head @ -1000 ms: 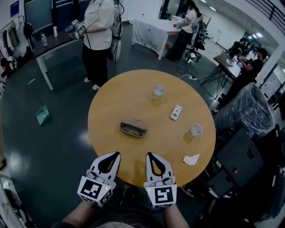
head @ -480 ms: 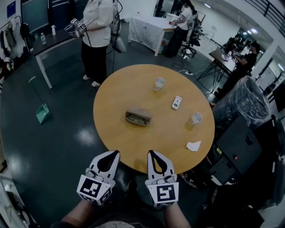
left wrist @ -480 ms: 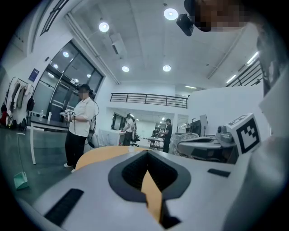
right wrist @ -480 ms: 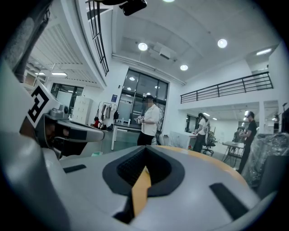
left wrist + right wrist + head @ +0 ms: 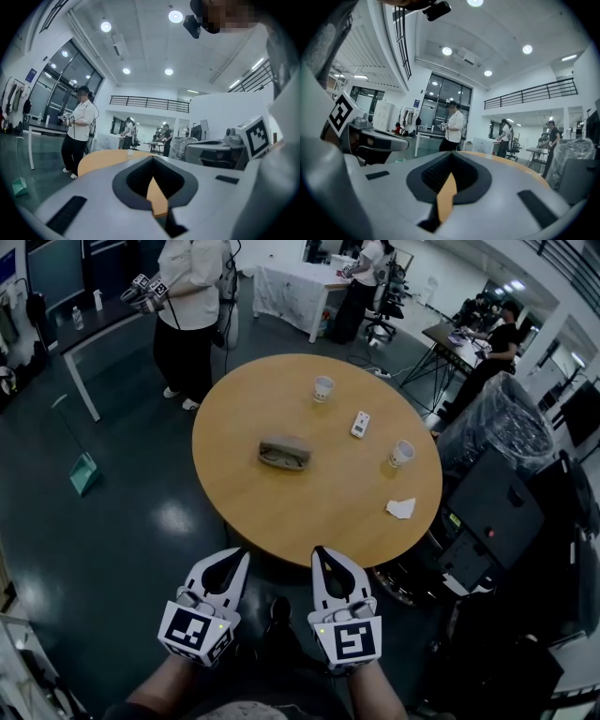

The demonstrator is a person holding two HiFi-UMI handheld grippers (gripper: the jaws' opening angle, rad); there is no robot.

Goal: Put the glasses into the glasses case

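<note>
Dim, bluish indoor light. Ceiling lamps (image 5: 176, 16) glare at twelve o'clock; the floor (image 5: 173, 519) glints at nine. Edges bend fisheye-fashion; left gripper (image 5: 152, 161) and right gripper (image 5: 451, 157) look soft.

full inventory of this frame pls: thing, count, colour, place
table: 1, tan wood, round, centre
case: 1, grey, mid-table
glasses: 1, dark, seemingly in the case; too small to be sure
cups: 2, white, far side and right side of table
remote: 1, white, between the cups
tissue: 1, white, crumpled, table's right edge
dustpan: 1, teal, floor left of table
bystanders: at least 3, standing beyond the table
left gripper: 1, white, shut, empty, at table's near edge
right gripper: 1, white, shut, empty, beside the left one
</note>
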